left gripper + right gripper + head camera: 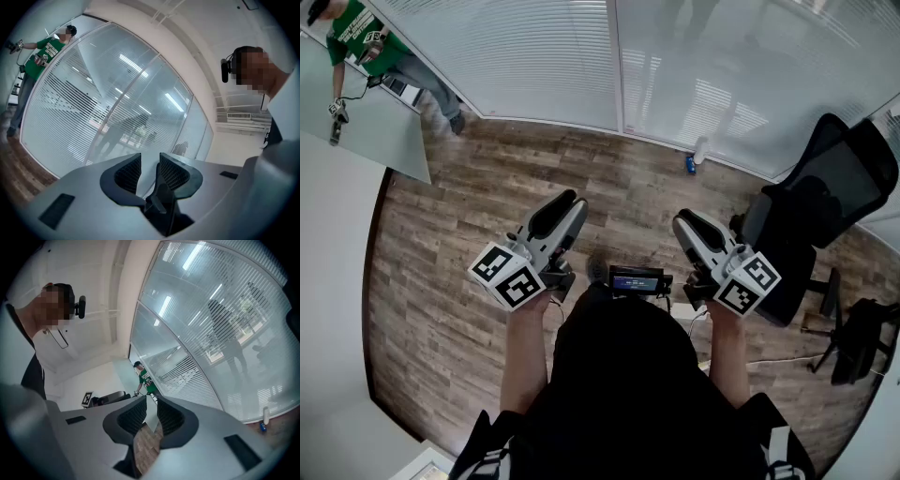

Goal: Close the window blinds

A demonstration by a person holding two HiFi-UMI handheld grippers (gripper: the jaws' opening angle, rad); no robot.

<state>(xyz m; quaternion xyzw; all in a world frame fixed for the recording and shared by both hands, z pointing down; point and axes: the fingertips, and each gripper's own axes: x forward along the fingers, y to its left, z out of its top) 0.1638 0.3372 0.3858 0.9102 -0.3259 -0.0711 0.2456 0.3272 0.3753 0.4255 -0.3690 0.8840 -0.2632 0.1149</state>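
The white horizontal-slat window blinds hang across the far glass wall, well apart from both grippers. The left gripper and the right gripper point level towards them, each with its jaws drawn nearly together and holding nothing. Such thin slats are light and kink easily, so it is better to pinch the tilt wand or cord. I cannot make one out; it may hang by the grey upright frame.
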